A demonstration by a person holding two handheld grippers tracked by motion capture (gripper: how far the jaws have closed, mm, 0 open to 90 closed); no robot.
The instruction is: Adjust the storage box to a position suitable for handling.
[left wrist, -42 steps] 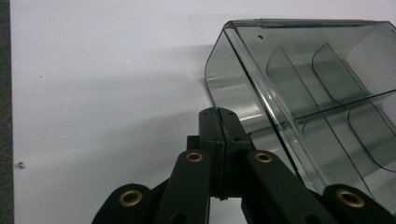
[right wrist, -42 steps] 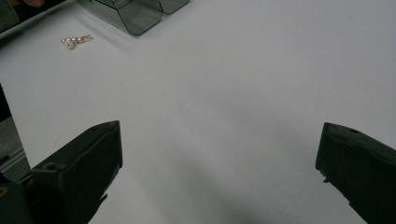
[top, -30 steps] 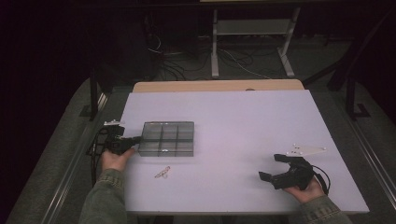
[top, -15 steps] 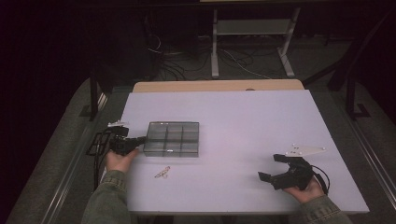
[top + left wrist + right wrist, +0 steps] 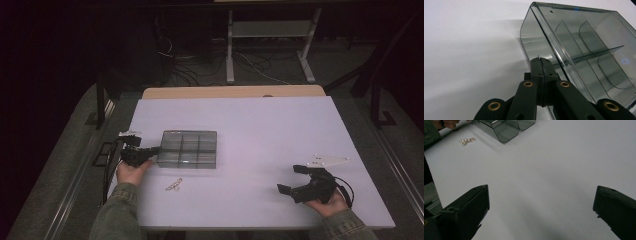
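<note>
A smoky clear box with several compartments lies on the white table, left of centre. My left gripper is shut with nothing between the jaws, and its tip rests against the box's left wall. In the left gripper view the closed jaws meet the box at its side wall. A small pale trinket lies in front of the box. My right gripper rests near the front right, open and holding nothing. In the right gripper view its jaws stand wide apart over bare table, with the box and trinket far off.
A wooden strip runs along the table's back edge. Behind it, on the dark floor, stand desk legs and cables. Metal rails flank the table's left side.
My left gripper has slid a little to the right, and the box has shifted right with it. The right gripper has stayed put.
</note>
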